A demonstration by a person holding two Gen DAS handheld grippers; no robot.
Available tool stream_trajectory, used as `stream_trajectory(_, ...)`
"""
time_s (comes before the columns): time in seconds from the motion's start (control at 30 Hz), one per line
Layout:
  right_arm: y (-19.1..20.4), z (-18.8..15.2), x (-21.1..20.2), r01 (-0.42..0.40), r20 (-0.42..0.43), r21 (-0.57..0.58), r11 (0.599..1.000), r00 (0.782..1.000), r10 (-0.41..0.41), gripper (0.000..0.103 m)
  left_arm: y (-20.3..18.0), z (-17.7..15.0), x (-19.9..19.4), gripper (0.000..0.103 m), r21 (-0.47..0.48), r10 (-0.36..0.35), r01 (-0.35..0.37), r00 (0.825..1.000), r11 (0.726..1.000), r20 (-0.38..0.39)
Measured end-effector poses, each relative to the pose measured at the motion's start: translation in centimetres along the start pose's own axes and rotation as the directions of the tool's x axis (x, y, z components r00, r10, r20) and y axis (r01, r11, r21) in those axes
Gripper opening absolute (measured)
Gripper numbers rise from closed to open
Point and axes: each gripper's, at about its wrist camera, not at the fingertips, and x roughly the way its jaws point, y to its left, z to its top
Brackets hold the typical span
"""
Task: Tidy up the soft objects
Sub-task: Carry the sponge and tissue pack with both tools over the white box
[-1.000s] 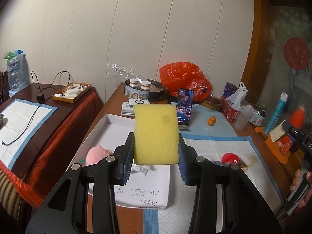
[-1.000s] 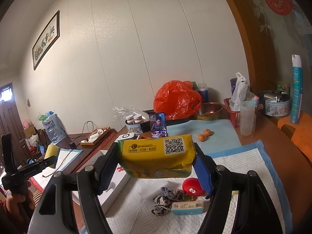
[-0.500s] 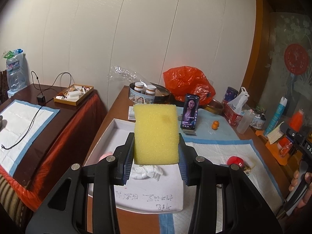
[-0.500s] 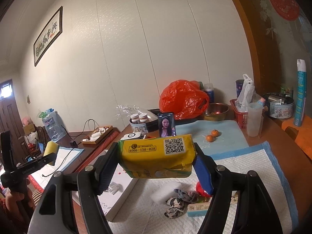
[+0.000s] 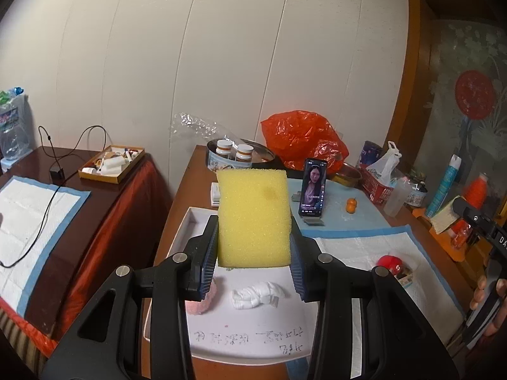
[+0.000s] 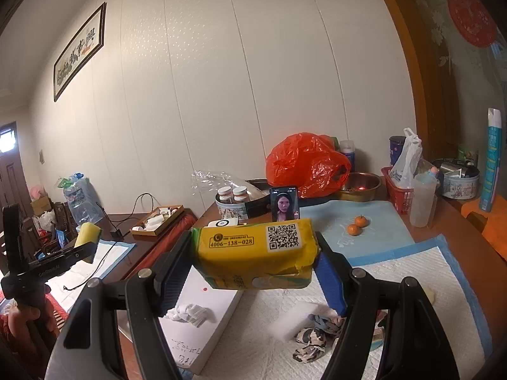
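Observation:
My left gripper (image 5: pixel 253 266) is shut on a yellow sponge (image 5: pixel 254 218) and holds it above the white tray (image 5: pixel 190 221). In the tray lie a pink fluffy ball (image 5: pixel 202 300) and a knotted white cloth (image 5: pixel 256 294). My right gripper (image 6: pixel 253 272) is shut on a yellow tissue pack (image 6: pixel 255 250), held above the tray's right edge (image 6: pixel 221 313). On the white pad (image 6: pixel 427 272) lie a camouflage cloth (image 6: pixel 312 338) and a white foam block (image 6: pixel 293 319). A red soft ball (image 5: pixel 390 263) lies on the pad.
A phone (image 5: pixel 313 187) stands on a stand behind the tray. Two small oranges (image 6: pixel 356 225), an orange plastic bag (image 6: pixel 305 163), a tin with two jars (image 5: pixel 231 156), a red basket (image 6: pixel 394 194) and bottles crowd the back. A side table (image 5: pixel 41 209) stands left.
Both grippers have drawn back and risen a little with their loads. The white cloth in the tray has come into view below the sponge.

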Motion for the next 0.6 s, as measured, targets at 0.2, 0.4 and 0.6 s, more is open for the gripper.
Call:
stream_trajectory(0.2, 1.7, 0.1, 1.0, 0.006, -0.004, -0.006, 1.000, 1.000, -0.006, 0.073, 1.2, 0.8, 1.0, 0.040, 0.011, -0.028, 0.029, 1.000, 1.000, -0.004)
stream_trajectory(0.4, 3.3, 0.2, 2.3, -0.006, -0.024, -0.022, 1.000, 1.000, 0.005, 0.073, 2.1, 1.7, 2.8, 0.040, 0.019, -0.045, 0.046, 0.999, 0.999, -0.012)
stream_trajectory(0.6, 4.9, 0.0, 4.3, -0.031, -0.065, -0.030, 0.999, 0.997, 0.029, 0.073, 3.2, 2.4, 6.9, 0.040, 0.002, -0.056, 0.056, 0.997, 0.998, -0.058)
